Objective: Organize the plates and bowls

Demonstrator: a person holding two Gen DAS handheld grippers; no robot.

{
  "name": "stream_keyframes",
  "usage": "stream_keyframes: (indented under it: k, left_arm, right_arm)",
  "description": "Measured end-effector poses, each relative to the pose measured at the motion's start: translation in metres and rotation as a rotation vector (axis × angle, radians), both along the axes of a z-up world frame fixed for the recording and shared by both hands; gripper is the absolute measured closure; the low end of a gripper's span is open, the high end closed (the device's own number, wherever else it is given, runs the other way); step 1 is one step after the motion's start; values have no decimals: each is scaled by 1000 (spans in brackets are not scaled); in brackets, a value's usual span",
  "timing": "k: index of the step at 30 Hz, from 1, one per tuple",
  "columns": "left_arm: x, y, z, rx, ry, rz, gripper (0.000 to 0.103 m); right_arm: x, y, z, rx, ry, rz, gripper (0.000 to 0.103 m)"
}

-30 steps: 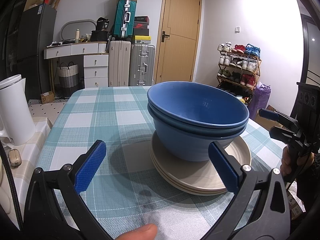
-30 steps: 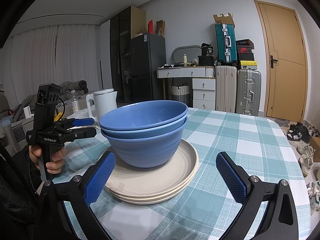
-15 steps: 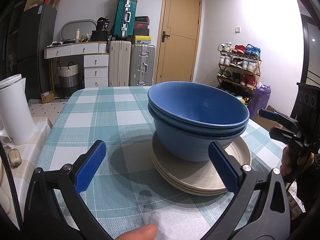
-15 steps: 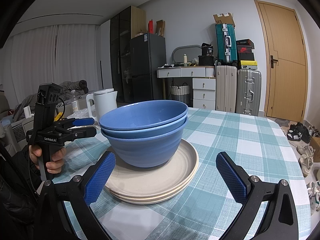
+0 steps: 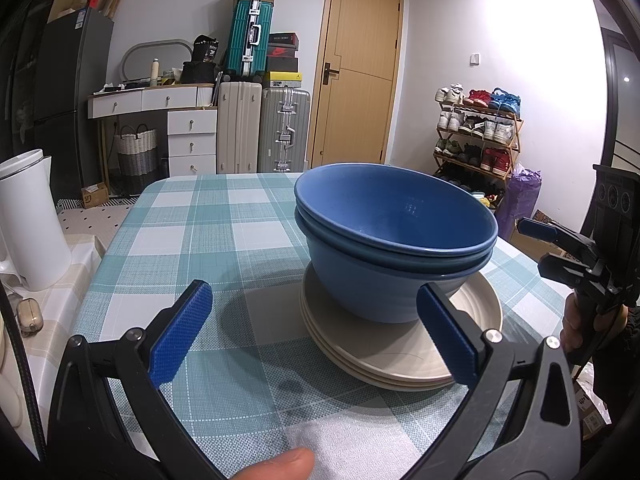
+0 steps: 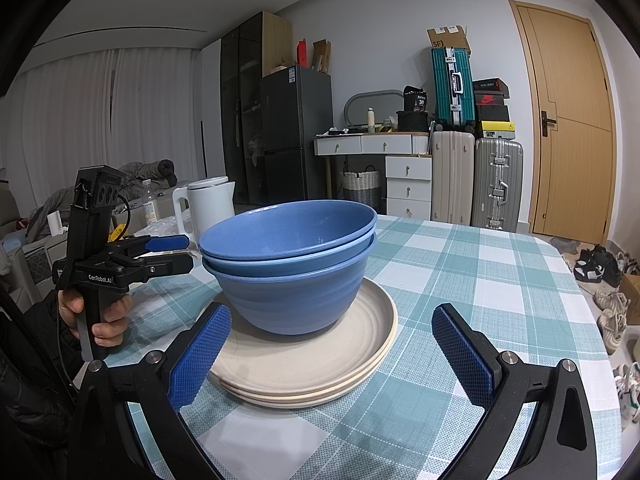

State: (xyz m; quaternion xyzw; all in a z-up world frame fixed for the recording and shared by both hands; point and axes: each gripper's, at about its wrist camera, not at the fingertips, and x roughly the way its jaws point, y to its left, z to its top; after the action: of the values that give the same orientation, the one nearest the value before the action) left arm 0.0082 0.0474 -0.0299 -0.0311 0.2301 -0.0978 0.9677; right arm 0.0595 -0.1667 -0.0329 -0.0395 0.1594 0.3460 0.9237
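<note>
Two nested blue bowls [image 5: 392,248] [image 6: 292,256] sit on a stack of cream plates [image 5: 400,360] [image 6: 316,364] on a teal checked tablecloth [image 5: 208,240] [image 6: 480,272]. My left gripper [image 5: 316,332] is open and empty, just short of the stack, its right finger beside the plates' edge. My right gripper [image 6: 332,356] is open and empty, its blue pads [image 6: 460,356] on either side of the stack's near edge. Each gripper also shows from the other's view: the right one [image 5: 576,256] and the left one [image 6: 160,256].
A white kettle [image 5: 28,220] [image 6: 210,208] stands on a side surface left of the table. The table's edges are near on both sides; shoes [image 6: 608,320] lie on the floor beyond. Suitcases [image 5: 264,136] and a door [image 5: 356,80] are behind.
</note>
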Motion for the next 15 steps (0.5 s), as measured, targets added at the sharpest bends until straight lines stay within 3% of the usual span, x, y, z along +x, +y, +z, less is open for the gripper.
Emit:
stream_keyframes:
  k: [15]
  left_arm:
    - [0, 0, 0, -1, 0, 3, 1]
  right_arm:
    - [0, 0, -1, 0, 2, -1, 0]
